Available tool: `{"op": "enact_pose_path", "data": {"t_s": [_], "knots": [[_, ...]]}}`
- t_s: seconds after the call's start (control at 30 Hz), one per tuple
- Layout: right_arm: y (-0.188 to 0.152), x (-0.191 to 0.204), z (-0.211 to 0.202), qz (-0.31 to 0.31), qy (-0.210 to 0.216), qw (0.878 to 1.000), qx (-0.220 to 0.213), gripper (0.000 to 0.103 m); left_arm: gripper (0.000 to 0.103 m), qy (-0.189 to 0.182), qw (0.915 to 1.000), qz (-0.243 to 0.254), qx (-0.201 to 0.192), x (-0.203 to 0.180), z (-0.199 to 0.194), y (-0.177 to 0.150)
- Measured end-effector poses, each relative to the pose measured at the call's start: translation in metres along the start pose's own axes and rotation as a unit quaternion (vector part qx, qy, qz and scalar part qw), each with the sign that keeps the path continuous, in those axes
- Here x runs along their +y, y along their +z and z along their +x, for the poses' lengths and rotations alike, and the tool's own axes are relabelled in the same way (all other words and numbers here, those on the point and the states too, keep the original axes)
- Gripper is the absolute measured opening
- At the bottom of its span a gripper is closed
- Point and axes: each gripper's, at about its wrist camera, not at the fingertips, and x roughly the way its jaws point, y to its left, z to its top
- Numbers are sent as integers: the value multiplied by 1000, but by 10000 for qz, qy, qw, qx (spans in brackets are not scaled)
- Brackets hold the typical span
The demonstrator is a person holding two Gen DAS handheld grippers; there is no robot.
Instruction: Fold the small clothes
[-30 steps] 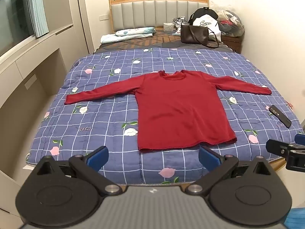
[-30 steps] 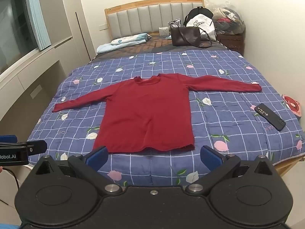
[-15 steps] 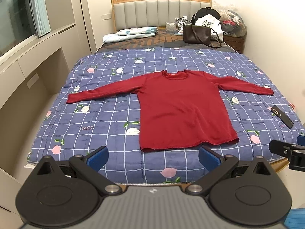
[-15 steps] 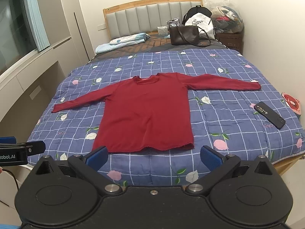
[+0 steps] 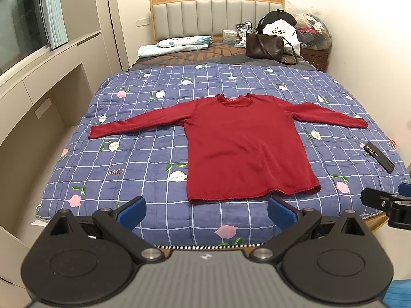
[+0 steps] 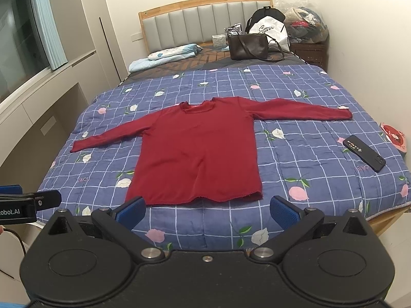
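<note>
A dark red long-sleeved top (image 5: 246,146) (image 6: 200,154) lies flat on the blue flowered quilt (image 5: 133,159) (image 6: 295,154), sleeves spread out to both sides, neck toward the headboard. My left gripper (image 5: 205,210) hovers open over the foot of the bed, just short of the hem, nothing between its blue pads. My right gripper (image 6: 206,209) is likewise open and empty at the hem. Each gripper shows at the edge of the other's view: the right gripper (image 5: 385,202) and the left gripper (image 6: 28,205).
A black phone (image 5: 379,157) (image 6: 364,153) lies on the quilt near the right edge. A brown handbag (image 5: 264,46), a white bag and folded bedding (image 5: 174,45) sit by the headboard. A nightstand with piled things stands at back right. A built-in cabinet runs along the left wall.
Both grippers have shifted slightly, so the bed and top sit a little differently in view. The top has not moved and both grippers stay open.
</note>
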Motion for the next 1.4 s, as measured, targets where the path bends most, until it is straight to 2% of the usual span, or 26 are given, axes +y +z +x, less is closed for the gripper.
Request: {"op": "enact_pose_path", "data": {"t_s": [1.4], "knots": [[-3,-3,4,77,-77,9999,111,103,103,-83,9999,23,107,0,5,-1]]}}
